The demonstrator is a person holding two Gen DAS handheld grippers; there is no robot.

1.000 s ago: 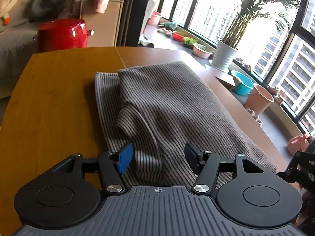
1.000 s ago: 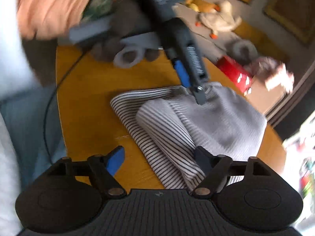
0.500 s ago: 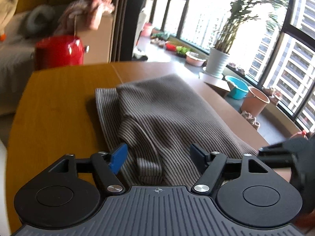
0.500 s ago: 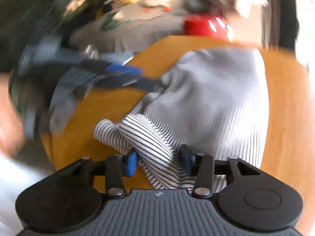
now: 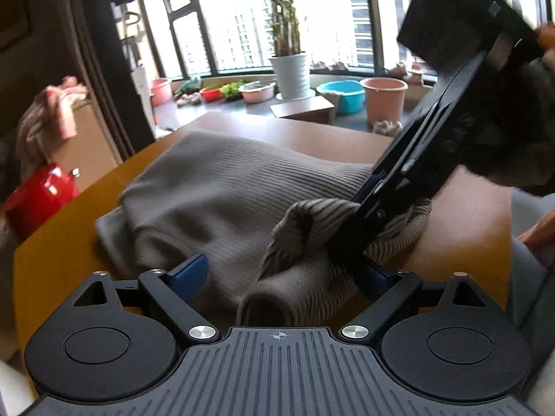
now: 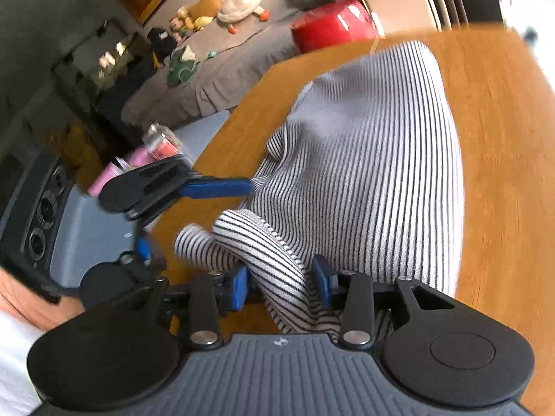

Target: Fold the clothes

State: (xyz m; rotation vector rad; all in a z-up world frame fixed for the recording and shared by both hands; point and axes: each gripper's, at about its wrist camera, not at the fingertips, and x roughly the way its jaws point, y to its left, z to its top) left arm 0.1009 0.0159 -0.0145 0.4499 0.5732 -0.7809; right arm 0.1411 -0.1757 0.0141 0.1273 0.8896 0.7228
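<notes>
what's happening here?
A person is folding a striped sweater on a wooden table with two handheld grippers. The right gripper has pinched a rolled edge of the sweater at its near end. The left gripper is open, with bunched fabric between its fingers.

Left gripper (image 5: pixel 284 279) fingers spread wide; right gripper (image 6: pixel 281 286) fingers pinched.
</notes>
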